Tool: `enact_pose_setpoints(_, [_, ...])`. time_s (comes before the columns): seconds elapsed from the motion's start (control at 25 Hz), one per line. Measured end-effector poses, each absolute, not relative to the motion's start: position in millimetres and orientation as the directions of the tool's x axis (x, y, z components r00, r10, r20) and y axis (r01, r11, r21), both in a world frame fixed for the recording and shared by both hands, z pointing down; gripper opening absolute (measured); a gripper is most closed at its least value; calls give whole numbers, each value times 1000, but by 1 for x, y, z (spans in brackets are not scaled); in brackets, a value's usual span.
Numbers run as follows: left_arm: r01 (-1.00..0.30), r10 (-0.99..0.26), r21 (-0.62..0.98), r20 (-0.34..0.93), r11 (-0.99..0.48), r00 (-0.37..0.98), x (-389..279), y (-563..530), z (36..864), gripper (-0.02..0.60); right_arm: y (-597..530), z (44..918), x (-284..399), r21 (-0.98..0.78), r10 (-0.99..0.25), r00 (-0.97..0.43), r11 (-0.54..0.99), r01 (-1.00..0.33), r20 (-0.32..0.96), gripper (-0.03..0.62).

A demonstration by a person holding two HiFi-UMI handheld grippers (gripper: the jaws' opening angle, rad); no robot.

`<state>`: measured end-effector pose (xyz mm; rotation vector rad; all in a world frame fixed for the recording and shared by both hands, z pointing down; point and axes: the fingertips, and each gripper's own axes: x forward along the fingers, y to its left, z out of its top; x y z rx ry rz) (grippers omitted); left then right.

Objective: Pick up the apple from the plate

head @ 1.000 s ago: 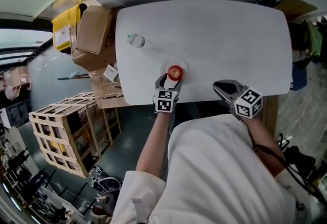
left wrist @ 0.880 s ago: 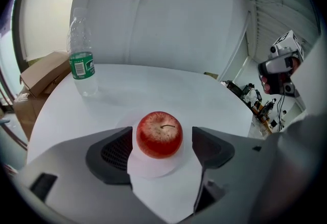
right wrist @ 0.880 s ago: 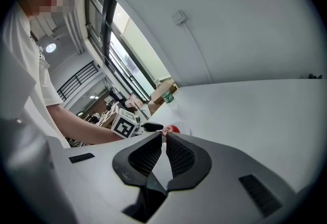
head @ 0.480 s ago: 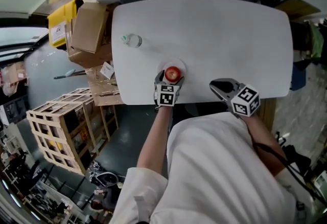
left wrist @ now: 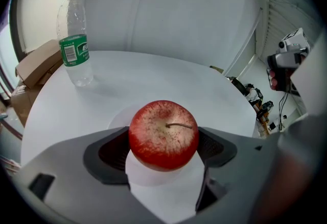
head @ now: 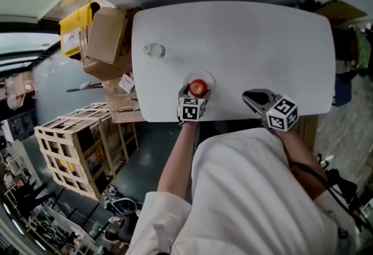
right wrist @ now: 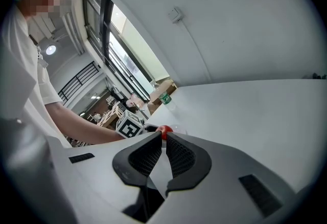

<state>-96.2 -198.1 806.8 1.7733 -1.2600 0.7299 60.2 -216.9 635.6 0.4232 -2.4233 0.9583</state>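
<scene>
A red apple (head: 199, 87) (left wrist: 163, 135) sits on a small white plate (head: 209, 80) (left wrist: 118, 116) near the front edge of the white table (head: 250, 44). My left gripper (head: 196, 89) (left wrist: 163, 142) points steeply down around it. Its jaws are closing, and both pads (left wrist: 113, 150) lie against the apple's sides with no gap showing. The apple still rests on the plate. My right gripper (head: 252, 96) (right wrist: 164, 138) hovers at the front edge to the right, shut and holding nothing. The apple (right wrist: 164, 129) shows small beyond its tips.
A clear water bottle (head: 155, 49) (left wrist: 75, 49) with a green label stands upright at the table's back left. Beside the table on the left are cardboard boxes (head: 105, 35), a yellow bin (head: 74, 29) and a wooden crate (head: 76, 143).
The left gripper has sunk a little over the plate, so the apple now sits deeper between its jaws. The right gripper has stayed where it was.
</scene>
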Motion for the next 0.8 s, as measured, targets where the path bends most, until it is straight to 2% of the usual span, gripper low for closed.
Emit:
enact_pose_setpoints(0.32, [-934,-494,327,795,-142,353,-109,-190,782,400,-209,628,44,-533,-121,-839,722,-441,530,46])
enact_pose_setpoints(0.8, [-910,-575,386,714,-153,400,-127,-176,737,399,-200,607,48,-493,-237,-832,712,-500,501,46])
